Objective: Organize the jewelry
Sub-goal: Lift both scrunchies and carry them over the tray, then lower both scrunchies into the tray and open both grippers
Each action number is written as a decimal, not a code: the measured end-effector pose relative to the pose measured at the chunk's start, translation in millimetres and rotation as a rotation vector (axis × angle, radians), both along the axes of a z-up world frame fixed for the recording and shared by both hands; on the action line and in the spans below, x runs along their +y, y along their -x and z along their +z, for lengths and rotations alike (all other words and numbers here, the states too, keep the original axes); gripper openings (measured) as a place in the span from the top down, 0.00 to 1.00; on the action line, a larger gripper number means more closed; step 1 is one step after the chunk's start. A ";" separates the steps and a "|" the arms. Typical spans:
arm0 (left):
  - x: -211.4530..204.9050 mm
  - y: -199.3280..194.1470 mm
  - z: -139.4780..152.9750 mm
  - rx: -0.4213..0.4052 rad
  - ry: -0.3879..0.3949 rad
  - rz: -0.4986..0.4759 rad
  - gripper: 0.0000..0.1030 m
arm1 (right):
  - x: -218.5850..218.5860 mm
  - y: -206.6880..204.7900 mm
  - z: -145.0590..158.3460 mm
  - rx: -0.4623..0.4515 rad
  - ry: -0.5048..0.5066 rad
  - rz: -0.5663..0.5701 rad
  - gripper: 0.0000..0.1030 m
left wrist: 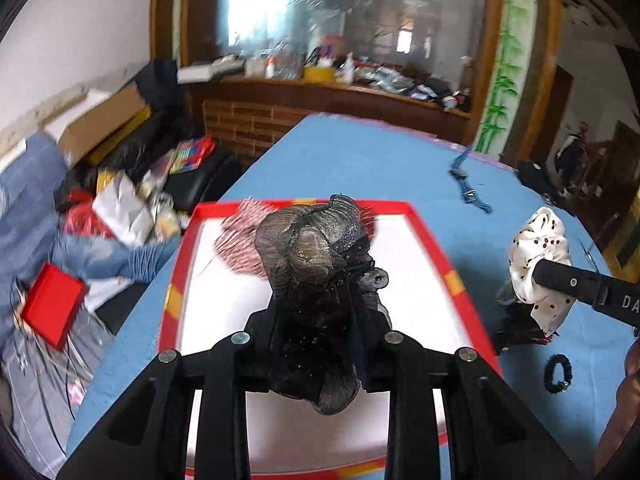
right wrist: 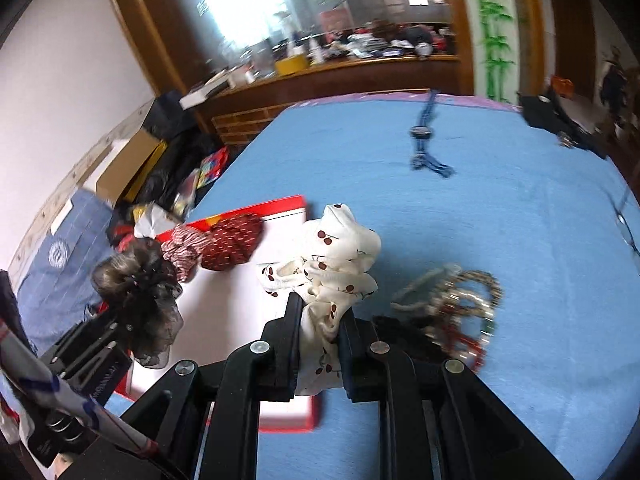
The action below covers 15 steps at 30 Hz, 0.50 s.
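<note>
Left gripper (left wrist: 320,304) clamped on a dark sheer scrunchie (left wrist: 316,248), bunched right between the jaws, hanging over the red-rimmed tray (left wrist: 436,240). Right gripper (right wrist: 318,320) pinching the white cherry-print scrunchie (right wrist: 336,256), above the tray's edge and blue cloth (right wrist: 500,208).

Blue tabletop (right wrist: 500,240) lies bare thru the middle & right edge. Obstacles: red-rimmed tray (left wrist: 432,240) w/ two scrunchies (right wrist: 224,246) at its far-left corner, bracelet pile (right wrist: 460,304) beside it, blue cord (right wrist: 426,140) near far edge.
</note>
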State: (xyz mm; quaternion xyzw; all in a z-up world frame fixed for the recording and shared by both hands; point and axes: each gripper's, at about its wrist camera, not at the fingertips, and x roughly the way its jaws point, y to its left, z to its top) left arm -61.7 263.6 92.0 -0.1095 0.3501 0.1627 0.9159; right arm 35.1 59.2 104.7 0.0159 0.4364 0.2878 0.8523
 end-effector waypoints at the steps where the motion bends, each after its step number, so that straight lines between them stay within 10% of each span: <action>1: 6.6 0.2 -2.6 0.008 0.015 0.001 0.74 | 11.0 -3.9 -1.6 0.011 0.004 0.014 0.82; 15: 45.2 -37.4 -30.3 0.113 0.164 -0.025 0.74 | 96.8 -55.5 -39.1 0.104 0.110 0.072 0.81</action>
